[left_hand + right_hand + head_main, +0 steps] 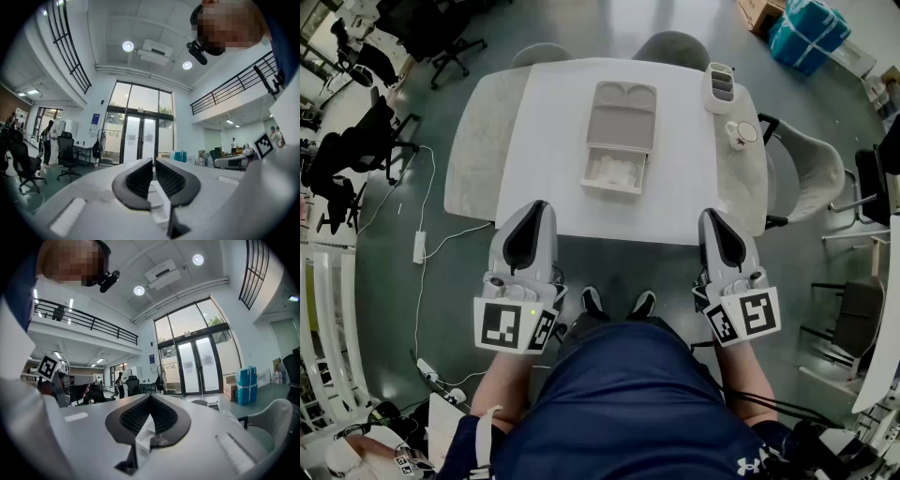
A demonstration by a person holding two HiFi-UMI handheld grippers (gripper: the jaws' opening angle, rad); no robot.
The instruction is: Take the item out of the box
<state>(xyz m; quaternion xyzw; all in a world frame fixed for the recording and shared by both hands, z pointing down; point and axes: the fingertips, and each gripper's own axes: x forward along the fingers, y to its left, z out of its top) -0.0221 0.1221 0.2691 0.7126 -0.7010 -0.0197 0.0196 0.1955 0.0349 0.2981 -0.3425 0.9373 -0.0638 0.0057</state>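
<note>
Box [623,105]: is lying open at the middle of the white worktop [544,141], its grey part with two round hollows lying farther away.
Item [614,172]: is sitting in the box's near compartment; white, possibly wrapped.
Left hand-held gripper [534,204]: is hovering at the worktop's near edge, well short of the box, jaws narrowed to a slit and holding nothing.
Right hand-held gripper [710,214]: is hovering likewise, jaws together, empty.
Slotted holder [719,87]: is standing at the far right corner.

Left gripper [154,160], jaws closed and empty, faces box [158,202].
</note>
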